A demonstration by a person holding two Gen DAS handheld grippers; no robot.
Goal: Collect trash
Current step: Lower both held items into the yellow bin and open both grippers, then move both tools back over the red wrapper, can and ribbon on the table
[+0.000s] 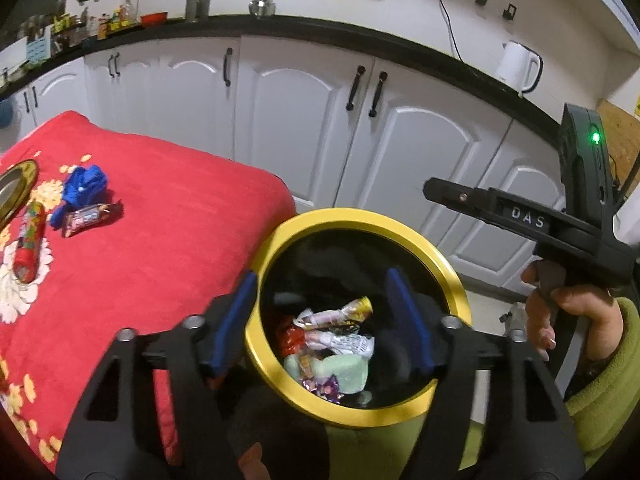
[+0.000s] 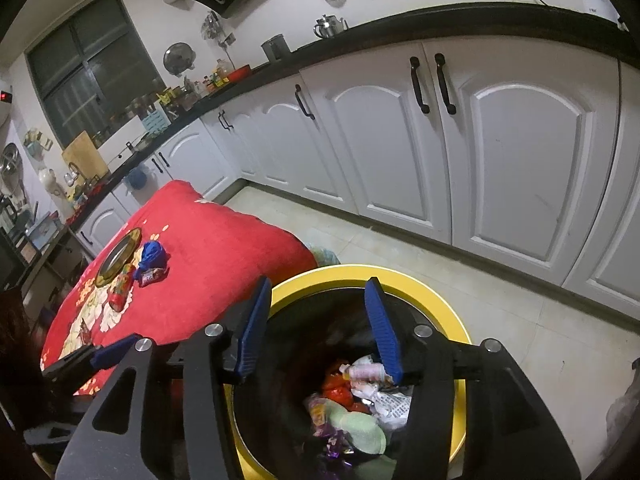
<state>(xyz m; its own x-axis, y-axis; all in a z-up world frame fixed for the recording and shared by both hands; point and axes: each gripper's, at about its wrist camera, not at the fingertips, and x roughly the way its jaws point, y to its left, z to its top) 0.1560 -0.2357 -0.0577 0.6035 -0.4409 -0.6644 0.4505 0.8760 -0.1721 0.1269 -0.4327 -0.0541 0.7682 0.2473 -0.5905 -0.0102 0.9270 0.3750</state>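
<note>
Both jaws gape empty: left gripper (image 1: 324, 320) and right gripper (image 2: 320, 328) hang above the yellow-rimmed black bin (image 1: 452, 276), apparently for dropping; a blue crumpled wrapper (image 1: 84, 186) awaits on the red cloth (image 1: 180, 220).

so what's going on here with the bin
A person holds two tongs over a yellow-rimmed bin beside a red-covered table. Both the left tongs and the right tongs are open and hold nothing. Wrappers already lie in the bin; a blue crumpled piece, a candy bar wrapper and a red tube remain on the table.
</note>
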